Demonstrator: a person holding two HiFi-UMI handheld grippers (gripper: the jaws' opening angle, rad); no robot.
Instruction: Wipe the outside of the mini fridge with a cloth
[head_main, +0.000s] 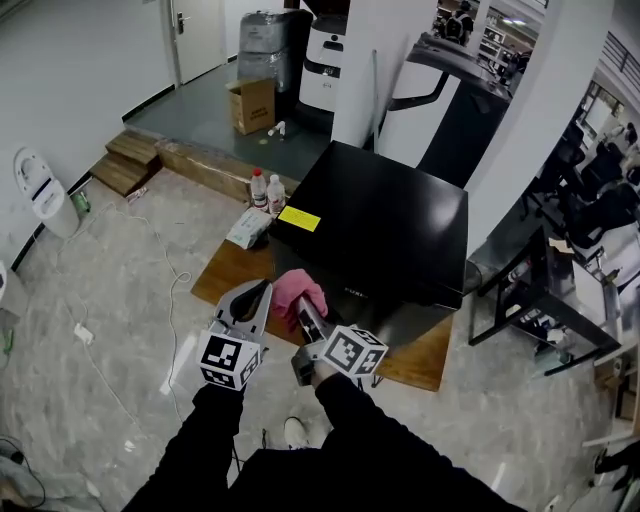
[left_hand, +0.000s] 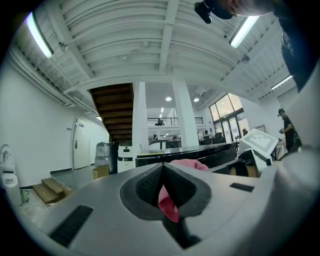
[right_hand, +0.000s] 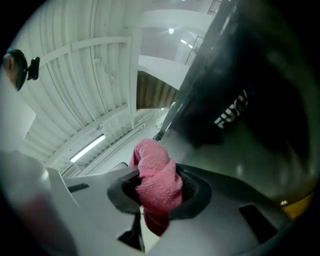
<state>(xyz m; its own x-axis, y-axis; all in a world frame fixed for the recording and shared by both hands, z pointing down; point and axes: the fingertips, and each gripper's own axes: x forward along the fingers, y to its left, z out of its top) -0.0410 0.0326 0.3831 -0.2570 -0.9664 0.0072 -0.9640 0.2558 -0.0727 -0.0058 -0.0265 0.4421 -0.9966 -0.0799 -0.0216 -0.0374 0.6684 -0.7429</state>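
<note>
Head view: we record the black mini fridge (head_main: 380, 225) upright on a wooden board (head_main: 225, 278) on the floor. The pink cloth (head_main: 298, 288), bunched, runs crosswise at the fridge's near top edge. The left hand-held gripper (head_main: 262, 291) and the right hand-held gripper (head_main: 301, 306) each have their jaws closed on it.

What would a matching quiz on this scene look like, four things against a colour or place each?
Things: 1 cloth; 2 mini fridge; 3 sticker; 4 cardboard box.
Descriptions: A black; B yellow, on the fridge top; C pink, clamped in the left gripper and the right gripper; D brown, on the floor at the back.
Pairs: 1-C; 2-A; 3-B; 4-D.
</note>
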